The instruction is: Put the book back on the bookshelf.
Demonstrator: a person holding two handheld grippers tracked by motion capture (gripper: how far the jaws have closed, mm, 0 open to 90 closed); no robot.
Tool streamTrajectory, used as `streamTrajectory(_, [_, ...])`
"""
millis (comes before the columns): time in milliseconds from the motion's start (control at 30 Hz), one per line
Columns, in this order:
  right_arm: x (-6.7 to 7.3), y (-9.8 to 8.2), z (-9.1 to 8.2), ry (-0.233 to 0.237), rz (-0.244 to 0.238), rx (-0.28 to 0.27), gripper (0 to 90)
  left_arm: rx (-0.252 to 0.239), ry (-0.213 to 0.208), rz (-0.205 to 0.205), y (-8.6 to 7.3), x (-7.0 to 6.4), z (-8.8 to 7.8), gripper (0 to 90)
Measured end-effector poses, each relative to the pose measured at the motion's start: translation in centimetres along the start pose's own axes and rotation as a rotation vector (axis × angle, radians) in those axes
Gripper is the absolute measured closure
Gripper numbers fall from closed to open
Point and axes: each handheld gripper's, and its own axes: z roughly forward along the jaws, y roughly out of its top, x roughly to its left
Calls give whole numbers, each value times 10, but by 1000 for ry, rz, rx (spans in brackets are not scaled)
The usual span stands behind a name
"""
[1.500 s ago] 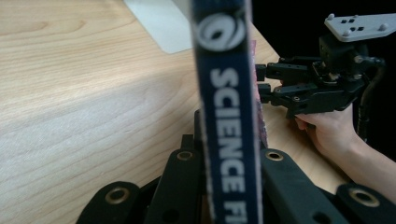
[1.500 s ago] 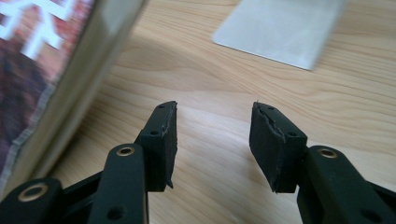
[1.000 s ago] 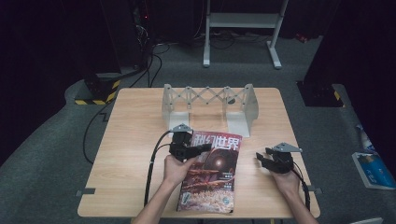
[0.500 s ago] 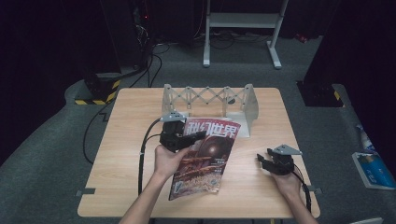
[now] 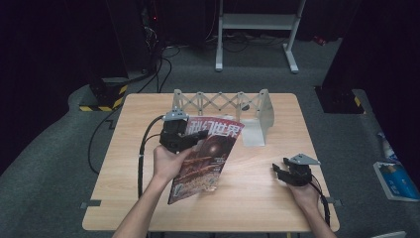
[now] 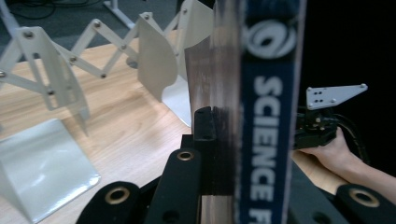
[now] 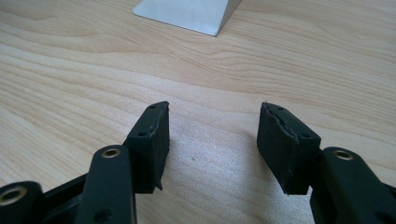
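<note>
A magazine (image 5: 205, 153) with a dark red cover and white Chinese title hangs tilted above the table (image 5: 257, 198), its top edge toward the rack. My left gripper (image 5: 194, 140) is shut on its upper left edge. In the left gripper view the magazine's blue spine (image 6: 268, 116) stands upright in my left gripper (image 6: 233, 126), one black jaw pressed against the pages. My right gripper (image 5: 277, 172) rests low at the table's right front. Its jaws (image 7: 212, 135) have just been opening and stand apart over bare wood, nothing between them.
A white expanding file rack (image 5: 223, 106) with upright dividers stands at the table's back middle; its divider (image 6: 46, 79) and base plate (image 7: 187, 11) also show close up. Cables trail from both grippers. A blue-and-white thing (image 5: 393, 178) lies on the floor to the right.
The left gripper has lifted the magazine off the table and carried it up and left toward the rack, tilting it. The right hand stayed in place.
</note>
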Motion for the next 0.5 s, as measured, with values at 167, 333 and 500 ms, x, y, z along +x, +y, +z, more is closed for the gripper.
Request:
streamTrajectory(167, [0, 0, 0, 1, 0, 0, 438, 1, 28, -1, 5, 5, -4, 837])
streamTrajectory(333, [0, 0, 0, 2, 1, 0, 434, 1, 50, -8, 8, 12, -10, 837])
streamTrajectory(500, [1, 0, 1, 2, -2, -6, 422, 6, 65, -23, 14, 19, -15, 837])
